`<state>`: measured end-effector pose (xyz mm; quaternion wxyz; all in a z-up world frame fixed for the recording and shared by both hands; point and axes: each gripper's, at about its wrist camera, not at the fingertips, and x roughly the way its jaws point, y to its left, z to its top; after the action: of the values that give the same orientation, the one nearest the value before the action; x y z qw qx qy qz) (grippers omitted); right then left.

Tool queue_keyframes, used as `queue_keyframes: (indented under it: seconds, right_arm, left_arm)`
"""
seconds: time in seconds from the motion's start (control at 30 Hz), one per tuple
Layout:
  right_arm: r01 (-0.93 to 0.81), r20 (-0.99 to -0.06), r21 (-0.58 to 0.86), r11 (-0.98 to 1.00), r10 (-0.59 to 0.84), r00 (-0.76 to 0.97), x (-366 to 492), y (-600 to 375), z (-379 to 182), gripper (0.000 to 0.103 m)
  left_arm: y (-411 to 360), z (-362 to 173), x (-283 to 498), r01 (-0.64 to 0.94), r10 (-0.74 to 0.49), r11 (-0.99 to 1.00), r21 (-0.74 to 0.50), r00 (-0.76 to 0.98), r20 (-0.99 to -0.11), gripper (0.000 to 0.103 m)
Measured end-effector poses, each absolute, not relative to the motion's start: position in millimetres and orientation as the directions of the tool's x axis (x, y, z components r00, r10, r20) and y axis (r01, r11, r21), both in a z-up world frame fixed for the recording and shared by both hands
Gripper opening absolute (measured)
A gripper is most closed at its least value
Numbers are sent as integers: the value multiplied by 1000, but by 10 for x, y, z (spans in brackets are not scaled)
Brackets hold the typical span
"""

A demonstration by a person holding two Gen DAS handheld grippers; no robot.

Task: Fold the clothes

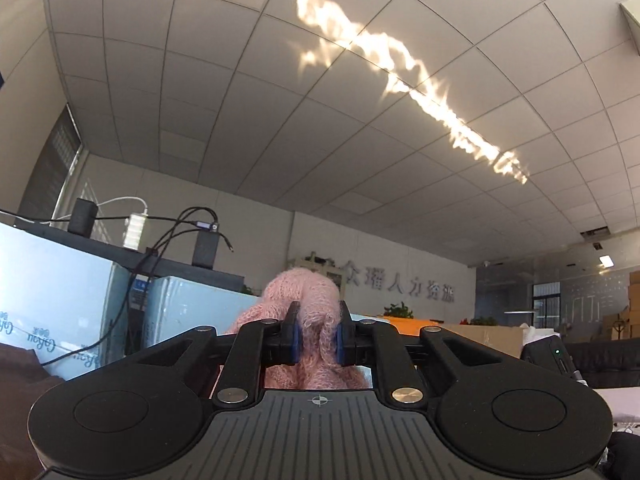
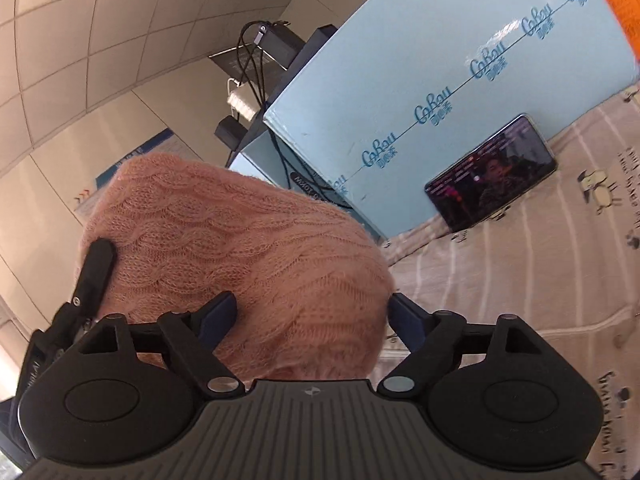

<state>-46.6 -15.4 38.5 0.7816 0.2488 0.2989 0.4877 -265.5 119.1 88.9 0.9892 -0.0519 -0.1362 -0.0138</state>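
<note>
A pink knitted sweater point(image 1: 310, 300) is held up in the air. My left gripper point(image 1: 318, 334) is shut on a bunched fold of it, and the fabric bulges above and below the blue pads. The camera looks up at the ceiling. In the right wrist view the sweater point(image 2: 224, 248) drapes thickly between the fingers of my right gripper point(image 2: 310, 318), whose jaws stand wide apart with the cloth filling the gap. The left gripper's black finger point(image 2: 94, 270) shows at the sweater's left edge.
A light blue board point(image 2: 440, 80) stands behind the printed beige cloth point(image 2: 520, 280) on the table. A phone point(image 2: 492, 172) with a lit screen leans against the board. Chargers and cables point(image 1: 136, 232) sit on a shelf at the left.
</note>
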Motion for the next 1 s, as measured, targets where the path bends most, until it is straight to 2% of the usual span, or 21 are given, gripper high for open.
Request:
queue_keyframes:
  seconds: [0.07, 0.17, 0.4, 0.43, 0.5, 0.53, 0.57, 0.63, 0.67, 0.8, 0.9, 1.0]
  right_arm:
    - [-611, -261, 617, 495, 862, 435, -473, -433, 396, 90]
    - [-549, -288, 606, 575, 803, 522, -399, -822, 325, 93]
    - [-458, -233, 701, 546, 783, 576, -442, -1558, 87, 93]
    - [-445, -230, 712, 544, 779, 584, -472, -1645, 52, 94]
    - [-418, -224, 732, 538, 769, 598, -533, -1819, -20, 94]
    - [-406, -224, 739, 537, 765, 604, -567, -1897, -54, 94]
    - [-400, -229, 741, 539, 763, 605, -613, -1948, -83, 95]
    - [-405, -231, 741, 536, 769, 596, -709, -1999, -99, 95]
    - [-411, -230, 740, 533, 774, 589, -759, -2010, -96, 95]
    - [-438, -227, 735, 517, 796, 561, -958, -2055, -83, 95]
    - [-461, -223, 730, 505, 813, 538, -1108, -2088, -63, 95]
    - [-503, -206, 722, 476, 841, 501, -1228, -2127, 36, 100]
  left_arm:
    - [1078, 889, -2549, 49, -27, 996, -81, 967, 252, 10]
    - [934, 823, -2478, 112, -99, 992, -55, 975, 196, 9]
    - [617, 609, -2384, 306, -305, 952, -14, 952, 35, 11]
    - [572, 578, -2371, 333, -333, 943, -10, 943, 11, 17]
    - [482, 517, -2344, 387, -387, 922, -6, 922, -36, 20]
    - [437, 487, -2331, 413, -413, 911, -5, 909, -60, 32]
    - [392, 456, -2318, 439, -438, 898, -4, 895, -84, 49]
    - [318, 404, -2298, 486, -483, 874, -9, 866, -126, 67]
    - [366, 422, -2324, 488, -488, 872, -29, 866, -114, 73]
    - [625, 526, -2369, 451, -461, 882, -135, 886, -51, 88]
    - [887, 548, -2368, 312, -325, 932, -184, 945, -45, 89]
    - [1158, 523, -2296, 137, -167, 957, -256, 981, -100, 92]
